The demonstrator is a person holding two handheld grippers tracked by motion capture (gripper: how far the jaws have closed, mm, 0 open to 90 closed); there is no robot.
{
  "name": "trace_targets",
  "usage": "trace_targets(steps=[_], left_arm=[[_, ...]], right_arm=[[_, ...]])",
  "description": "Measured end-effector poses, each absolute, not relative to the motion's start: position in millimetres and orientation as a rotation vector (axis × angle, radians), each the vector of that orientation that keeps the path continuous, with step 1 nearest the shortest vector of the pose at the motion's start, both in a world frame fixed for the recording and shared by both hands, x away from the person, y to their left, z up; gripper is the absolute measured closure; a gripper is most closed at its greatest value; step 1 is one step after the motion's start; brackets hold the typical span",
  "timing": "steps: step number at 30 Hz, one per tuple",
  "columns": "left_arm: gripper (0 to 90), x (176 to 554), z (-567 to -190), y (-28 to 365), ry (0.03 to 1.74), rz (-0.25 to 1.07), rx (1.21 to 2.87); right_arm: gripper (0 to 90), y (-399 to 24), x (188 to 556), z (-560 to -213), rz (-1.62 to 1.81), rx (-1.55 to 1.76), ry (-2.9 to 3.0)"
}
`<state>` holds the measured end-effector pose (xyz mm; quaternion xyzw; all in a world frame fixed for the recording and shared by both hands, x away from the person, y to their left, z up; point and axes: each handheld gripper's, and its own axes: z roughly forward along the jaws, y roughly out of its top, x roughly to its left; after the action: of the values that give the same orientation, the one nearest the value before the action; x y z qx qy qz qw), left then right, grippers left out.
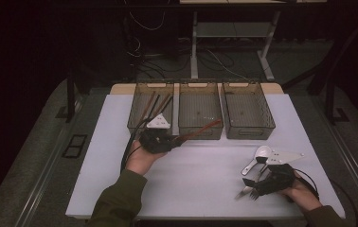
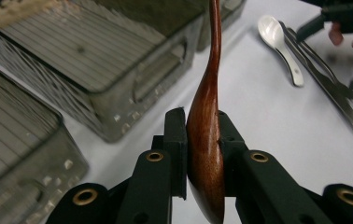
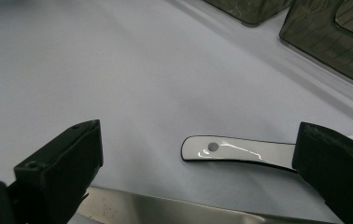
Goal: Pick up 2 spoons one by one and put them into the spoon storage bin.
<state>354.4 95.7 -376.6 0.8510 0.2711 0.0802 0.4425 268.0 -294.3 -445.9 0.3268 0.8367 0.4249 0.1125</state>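
My left gripper (image 1: 177,140) is shut on a brown wooden spoon (image 2: 206,135), held just in front of the bins. Its black pads (image 2: 177,140) clamp the bowl from both sides, and the handle (image 1: 204,127) points right and away over the middle bin's front edge. Near the right front of the table, my right gripper (image 1: 254,186) stands open and low. Between its jaws lies the handle of a white ceramic spoon (image 3: 240,151), untouched. A metal fork (image 1: 244,193) lies under that gripper, and a shiny metal utensil (image 3: 165,207) runs along the bottom of the right gripper view.
Three smoky clear bins stand side by side at the back of the white table (image 1: 201,175): the left bin (image 1: 139,118) holds several brown chopsticks, while the middle bin (image 1: 200,113) and right bin (image 1: 248,113) look bare inside. Table legs and cables stand beyond.
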Motion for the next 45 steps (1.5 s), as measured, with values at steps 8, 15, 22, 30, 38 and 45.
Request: trace_targets(steps=[8, 15, 22, 30, 38, 45], left_arm=[[78.2, 377.9, -364.8, 86.7, 0.702, 0.235, 2.101], [78.1, 398.7, -363.9, 76.8, 0.762, 0.261, 2.087], [78.2, 419.8, -368.8, 65.5, 0.825, 0.283, 2.105], [78.1, 436.8, -378.4, 52.7, 0.881, 0.290, 2.136], [77.9, 445.4, -383.3, 44.5, 0.922, 0.292, 2.153], [64.6, 445.5, -384.6, 43.6, 0.933, 0.294, 2.136]], right_arm=[[1.8, -294.6, 267.9, -446.0, 1.248, 0.962, 2.454], [1.8, -294.4, 267.9, -446.0, 1.246, 0.961, 2.456], [1.8, -294.9, 267.9, -445.9, 1.250, 0.962, 2.456], [1.8, -295.2, 267.8, -445.7, 1.254, 0.963, 2.453], [1.8, -295.2, 267.8, -445.6, 1.256, 0.960, 2.453], [1.8, -295.4, 267.6, -445.5, 1.258, 0.961, 2.453]])
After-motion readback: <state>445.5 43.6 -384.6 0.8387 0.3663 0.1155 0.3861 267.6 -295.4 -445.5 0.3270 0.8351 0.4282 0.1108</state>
